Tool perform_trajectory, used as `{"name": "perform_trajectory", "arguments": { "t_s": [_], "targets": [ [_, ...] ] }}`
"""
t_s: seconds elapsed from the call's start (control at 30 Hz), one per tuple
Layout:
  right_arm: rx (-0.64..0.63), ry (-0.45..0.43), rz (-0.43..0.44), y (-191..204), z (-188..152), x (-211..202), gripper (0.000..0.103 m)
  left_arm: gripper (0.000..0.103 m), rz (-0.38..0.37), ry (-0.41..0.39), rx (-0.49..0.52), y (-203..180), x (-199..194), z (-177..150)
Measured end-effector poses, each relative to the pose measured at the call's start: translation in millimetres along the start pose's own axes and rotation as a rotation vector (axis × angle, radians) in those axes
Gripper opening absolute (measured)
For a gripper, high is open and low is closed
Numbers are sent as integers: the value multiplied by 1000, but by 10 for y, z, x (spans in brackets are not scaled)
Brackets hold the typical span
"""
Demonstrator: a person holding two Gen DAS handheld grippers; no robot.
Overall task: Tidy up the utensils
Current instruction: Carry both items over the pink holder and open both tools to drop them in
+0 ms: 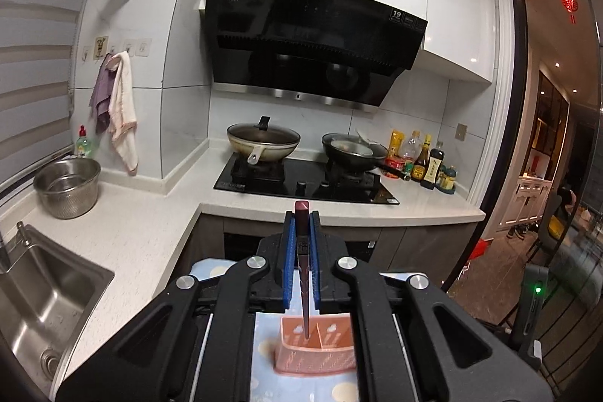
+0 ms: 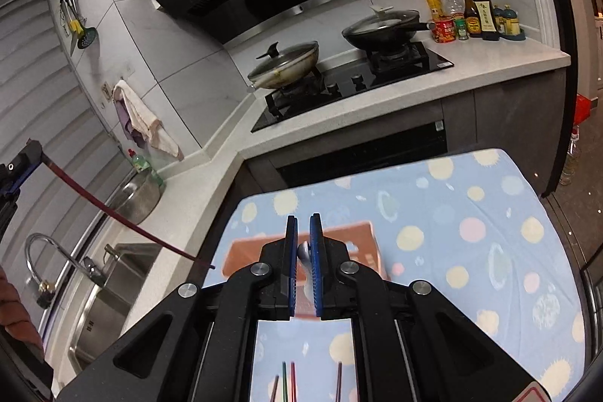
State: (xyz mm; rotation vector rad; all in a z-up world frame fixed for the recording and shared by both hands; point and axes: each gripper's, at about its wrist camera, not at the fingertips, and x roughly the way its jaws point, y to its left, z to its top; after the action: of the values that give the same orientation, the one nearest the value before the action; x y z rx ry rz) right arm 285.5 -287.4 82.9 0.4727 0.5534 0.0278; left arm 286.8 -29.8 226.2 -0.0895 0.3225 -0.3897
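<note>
Left claw (image 1: 301,251) clamped a dark-red chopstick (image 1: 303,289) above the pink plastic utensil holder (image 1: 316,349); right claw (image 2: 303,262) clamped a silvery utensil handle (image 2: 306,264); black range hood (image 1: 301,40) read "valli".

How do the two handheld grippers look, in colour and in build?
Both are alike. The left gripper and the right gripper have matte black linkage arms with round silver pivot bolts and triangular cut-outs. Their two flat fingers carry ribbed blue pads. No cables or markings show.

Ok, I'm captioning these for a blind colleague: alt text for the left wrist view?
The left gripper pinches a dark red chopstick, its tip down in the left compartment of a pink plastic utensil holder on a blue spotted cloth. Beyond are a stove and sink.
</note>
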Motion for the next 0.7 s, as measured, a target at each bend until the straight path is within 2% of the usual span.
{"name": "perform_trajectory", "arguments": {
  "t_s": [0.2,0.4,0.57,0.63,0.67,0.7],
  "targets": [
    [12,10,-14,-38,93,358,8,7,3,52,4,18,407,-115],
    [47,79,-42,-245,-27,697,8,7,17,135,-11,123,728,-414],
    [38,103,-77,-338,-122,818,8,7,29,190,-24,195,920,-626],
    [38,93,-88,-352,-126,809,13,8,23,207,-29,222,963,-683],
    [35,90,-95,-352,-120,800,13,10,27,209,-34,230,972,-704],
    [32,86,-100,-351,-114,788,14,19,32,209,-39,239,970,-719]
  ]
}}
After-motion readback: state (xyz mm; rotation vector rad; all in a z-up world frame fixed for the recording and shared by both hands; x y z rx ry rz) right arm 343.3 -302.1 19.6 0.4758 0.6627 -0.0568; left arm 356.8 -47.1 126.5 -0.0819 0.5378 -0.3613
